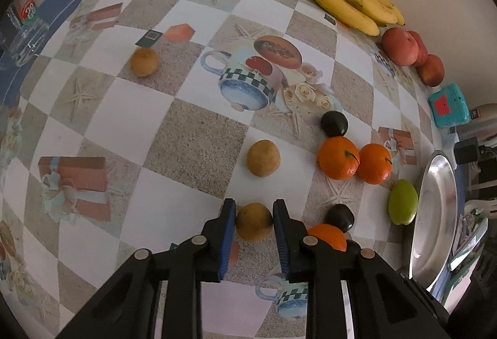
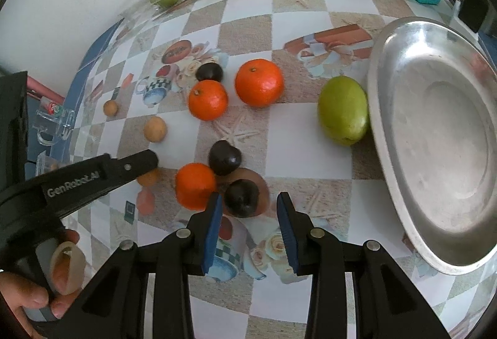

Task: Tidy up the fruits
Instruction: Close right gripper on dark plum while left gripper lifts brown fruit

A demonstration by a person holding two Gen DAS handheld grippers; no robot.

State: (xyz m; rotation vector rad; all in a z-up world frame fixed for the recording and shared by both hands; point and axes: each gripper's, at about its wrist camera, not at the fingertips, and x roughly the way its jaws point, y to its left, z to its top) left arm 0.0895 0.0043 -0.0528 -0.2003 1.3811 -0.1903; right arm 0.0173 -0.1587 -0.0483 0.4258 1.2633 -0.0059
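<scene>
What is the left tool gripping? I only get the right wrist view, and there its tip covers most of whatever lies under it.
Observer: The left tool is shut on a small round brown fruit.
Operator: How does the fruit sit in it?
Observer: It sits close to the tips, with the blue pads pressing on its two sides.
Operator: Is anything else caught with it?
Observer: No. The nearest orange lies outside the tool, beyond one finger, which hides part of it.

left gripper (image 1: 254,216) clamped, right gripper (image 2: 250,208) parted
</scene>
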